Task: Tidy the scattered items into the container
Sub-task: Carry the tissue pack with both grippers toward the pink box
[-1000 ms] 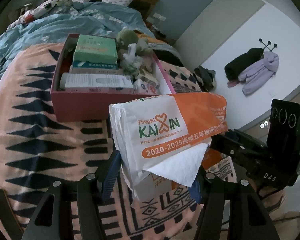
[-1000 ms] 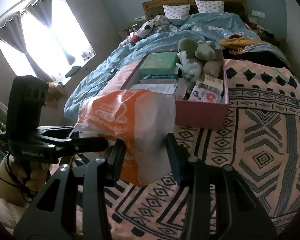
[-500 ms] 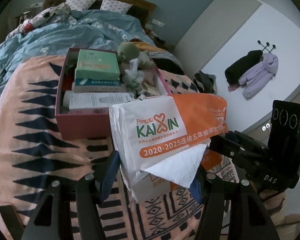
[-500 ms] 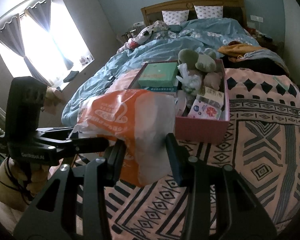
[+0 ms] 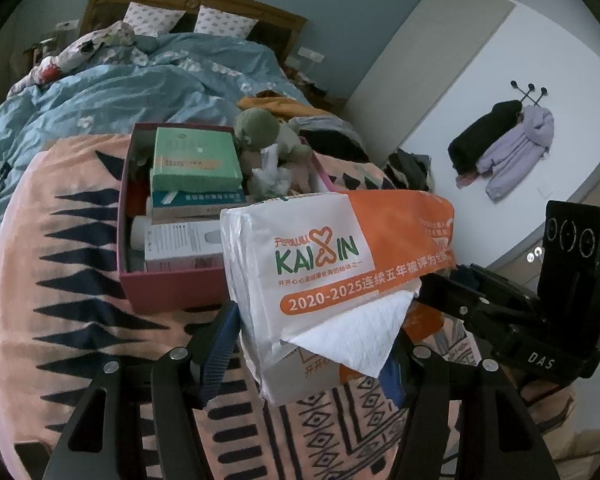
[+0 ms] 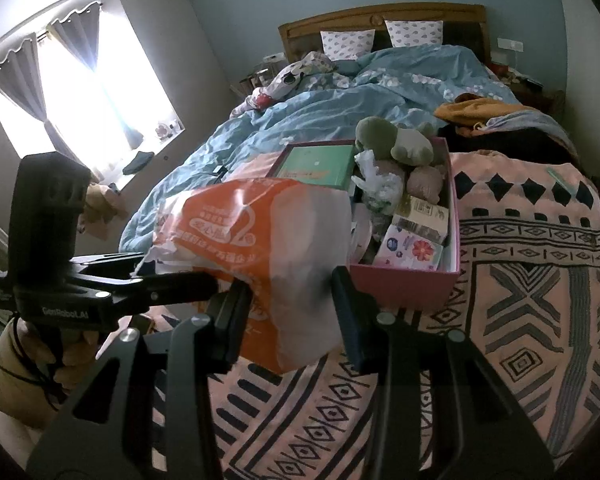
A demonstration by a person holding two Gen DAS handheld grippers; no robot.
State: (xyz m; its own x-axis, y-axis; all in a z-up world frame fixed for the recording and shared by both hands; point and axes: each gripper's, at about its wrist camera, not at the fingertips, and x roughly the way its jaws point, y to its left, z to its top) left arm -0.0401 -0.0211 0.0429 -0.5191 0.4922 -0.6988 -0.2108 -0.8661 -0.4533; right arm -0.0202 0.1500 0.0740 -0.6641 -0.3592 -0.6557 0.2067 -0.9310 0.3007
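Tissue pack (image 5: 336,264), the soft orange-and-white one with KAIXIN printed on it, hangs in the air between both grippers, just short of the near wall of the pink box (image 5: 168,288). The left gripper (image 5: 312,344) has its jaws set fairly wide around the white end of the pack, blue pads pressing its sides, with a loose sheet of tissue (image 5: 360,332) drooping out of the torn opening. The right gripper (image 6: 292,308) squeezes the orange end, jaws drawn in about as narrow as they go, and the plastic bunches between them. Two grips make sense to me: the pack is floppy and open, and one pinch alone would let it sag or spill sheets.

Beyond the jaws, the box sits on the peach patterned blanket (image 6: 520,320) at the foot of the bed, near the blanket's far edge where the blue duvet (image 6: 340,108) begins. It is already crowded: a green carton (image 5: 194,160) stacked on other cartons along the left side, a green plush toy (image 6: 392,140) piled at the far end, small packets (image 6: 412,248) near the front right corner. I judge the pack has to go on top, since no bare floor of the box shows.
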